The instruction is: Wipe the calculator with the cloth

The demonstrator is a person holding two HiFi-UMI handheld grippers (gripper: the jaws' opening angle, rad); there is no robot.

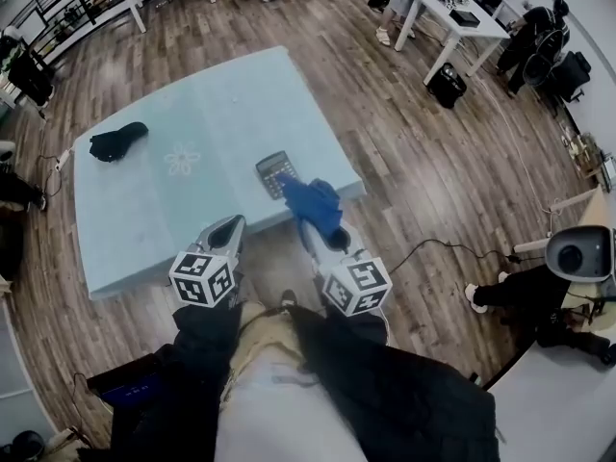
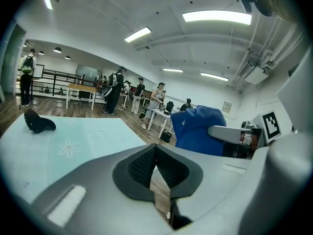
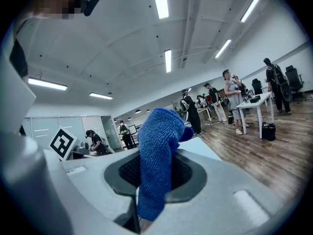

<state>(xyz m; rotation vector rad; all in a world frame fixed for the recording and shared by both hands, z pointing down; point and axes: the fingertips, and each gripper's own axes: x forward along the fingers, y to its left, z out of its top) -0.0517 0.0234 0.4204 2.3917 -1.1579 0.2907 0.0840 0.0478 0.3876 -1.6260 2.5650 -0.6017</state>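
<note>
The calculator point(image 1: 275, 172) lies near the near right corner of the pale blue surface point(image 1: 192, 114), its long axis pointing away from the person. It is just ahead of the right hand-held gripper point(image 3: 154, 175), the nearer one, which pinches a blue cloth point(image 1: 313, 203) that seems to touch the calculator. The left hand-held gripper point(image 2: 155, 163) is pressed together, empty.

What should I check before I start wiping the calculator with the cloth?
1. Cloth gripped: ok. The right gripper is shut on the blue cloth.
2. Left gripper free: ok. Its jaws are together, nothing between them.
3. Calculator within reach: ok. It lies flat near the table's near edge, just beyond the cloth.
4. Cloth touching calculator: cannot tell. In the head view it overlaps the calculator's near corner.
5. Space around calculator: ok. The black object lies far off to the left.
</note>
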